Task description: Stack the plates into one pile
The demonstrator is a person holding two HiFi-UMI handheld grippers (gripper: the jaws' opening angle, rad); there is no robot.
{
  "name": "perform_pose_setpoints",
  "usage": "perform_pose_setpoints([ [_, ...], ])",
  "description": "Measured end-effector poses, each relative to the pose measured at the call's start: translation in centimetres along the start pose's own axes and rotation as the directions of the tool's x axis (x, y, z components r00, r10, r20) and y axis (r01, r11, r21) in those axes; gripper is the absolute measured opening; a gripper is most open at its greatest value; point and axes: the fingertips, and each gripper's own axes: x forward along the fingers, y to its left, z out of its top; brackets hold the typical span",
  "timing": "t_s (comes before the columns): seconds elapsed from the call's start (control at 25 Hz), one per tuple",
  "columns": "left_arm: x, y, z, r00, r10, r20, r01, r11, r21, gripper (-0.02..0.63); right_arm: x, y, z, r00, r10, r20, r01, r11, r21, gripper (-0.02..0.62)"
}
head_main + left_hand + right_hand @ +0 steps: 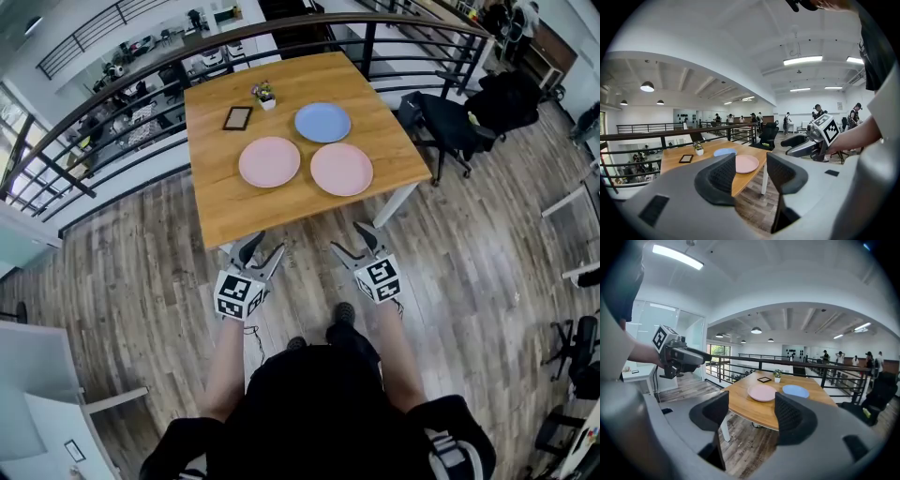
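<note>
A rectangular light-wood table (234, 211) stands on grey-brown plank flooring (141, 272), and all three plates lie flat and separate on its top, none resting on another. Taking the trio as a dial, a round blue plate (322, 122) sits at twelve o'clock, a round pink plate (269, 161) at eight o'clock and a second round pink plate (341, 169) at four o'clock – each just beside its neighbours. At about ten o'clock from the blue plate are a small potted plant in a white pot (263, 94) and a dark rectangular frame (237, 117) lying flat. A black office chair (445, 122) stands off the table's three o'clock side. The left gripper (262, 248) and the right gripper (352, 242) hang short of the table's six o'clock edge, well apart from the plates – each has its jaws spread wide with nothing between them.
</note>
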Motion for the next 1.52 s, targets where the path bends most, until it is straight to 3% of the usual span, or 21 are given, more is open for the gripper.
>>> perform_pose_setpoints([
  [0.88, 9.8, -1.5, 1.5, 0.992, 0.126, -0.028, -0.127, 0.990, -0.053, 0.219, 2.4, -10.9, -1.6, 0.989, 0.145, -0.031, -0.146, 0.989, -0.023, 0.301],
  [1.52, 12.3, -2.2, 1.0, 0.975, 0.215, -0.059, -0.218, 0.974, -0.060, 0.219, 4.6, -13.8, -3.5, 0.970, 0.236, -0.051, -0.238, 0.970, -0.047, 0.299],
])
